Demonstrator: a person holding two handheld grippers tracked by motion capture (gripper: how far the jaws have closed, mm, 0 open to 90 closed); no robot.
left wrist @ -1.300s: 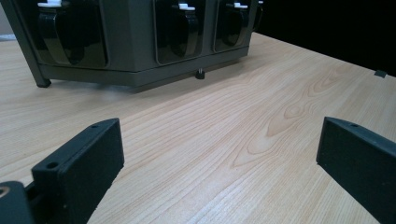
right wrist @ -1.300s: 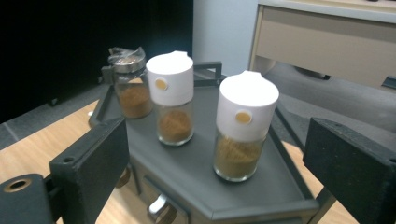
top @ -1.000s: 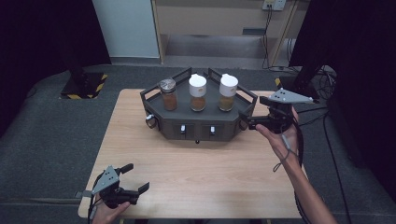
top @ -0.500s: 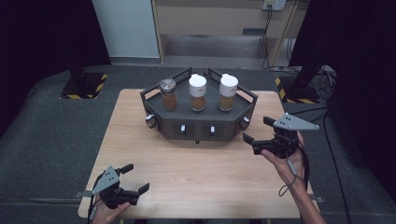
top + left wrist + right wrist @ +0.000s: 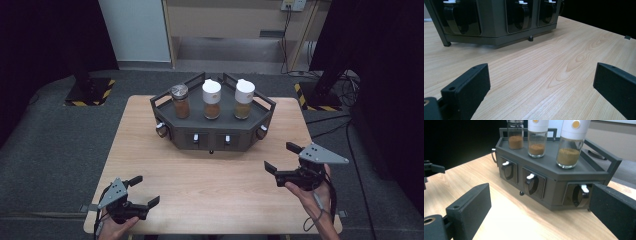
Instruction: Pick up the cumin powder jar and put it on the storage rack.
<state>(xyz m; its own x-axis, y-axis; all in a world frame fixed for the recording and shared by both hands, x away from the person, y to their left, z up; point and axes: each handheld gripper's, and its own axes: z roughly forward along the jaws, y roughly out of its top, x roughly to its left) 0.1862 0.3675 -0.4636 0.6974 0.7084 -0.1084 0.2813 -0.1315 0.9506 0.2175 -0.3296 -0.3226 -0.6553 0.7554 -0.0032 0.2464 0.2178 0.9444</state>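
Item one: the dark rack (image 5: 214, 137), which we log at the upper centre of the high view, standing on the wooden table (image 5: 210, 175); its top tray carries three jars in a row; the metal-lidded jar (image 5: 180, 101) at left, the middle white-capped jar (image 5: 211, 99) beside it, the right white-capped jar (image 5: 243, 99) last; all upright, each holding brown powder. Item two: the right gripper (image 5: 283, 161), lower right of that view, held in a hand above the table's right edge; jaws released and wide apart, grasping nothing, well apart from the rack. Item three: the left gripper (image 5: 144, 191), lower left, jaws likewise spread and empty; in the left gripper view we note bare wood between them.
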